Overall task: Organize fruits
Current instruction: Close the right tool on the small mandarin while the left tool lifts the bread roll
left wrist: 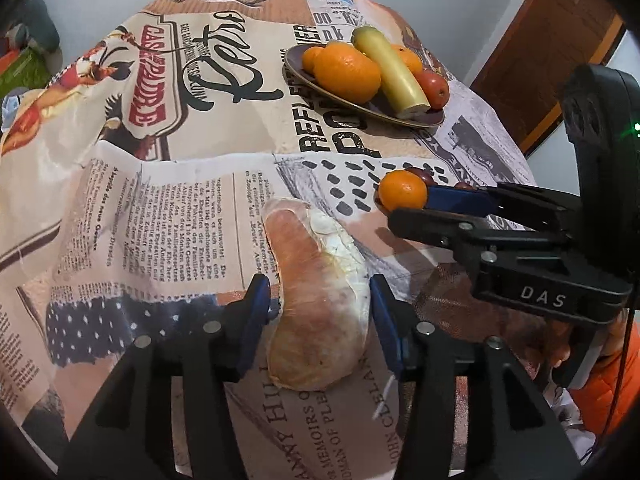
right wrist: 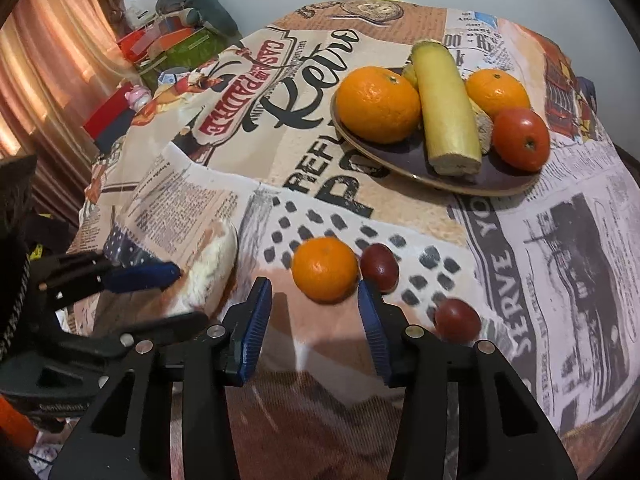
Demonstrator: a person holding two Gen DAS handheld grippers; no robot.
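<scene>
A dark plate at the back right holds oranges, a peeled banana and a red fruit. A pomelo wedge lies on the cloth between the open jaws of my left gripper; whether the pads touch it I cannot tell. My right gripper is open, its tips just short of a small orange. Two dark red plums lie right of that orange. The right gripper also shows in the left wrist view.
The table carries a printed newspaper-pattern cloth with folds at the left. Clutter and boxes stand beyond the table's left edge by a curtain. A wooden door is at the far right.
</scene>
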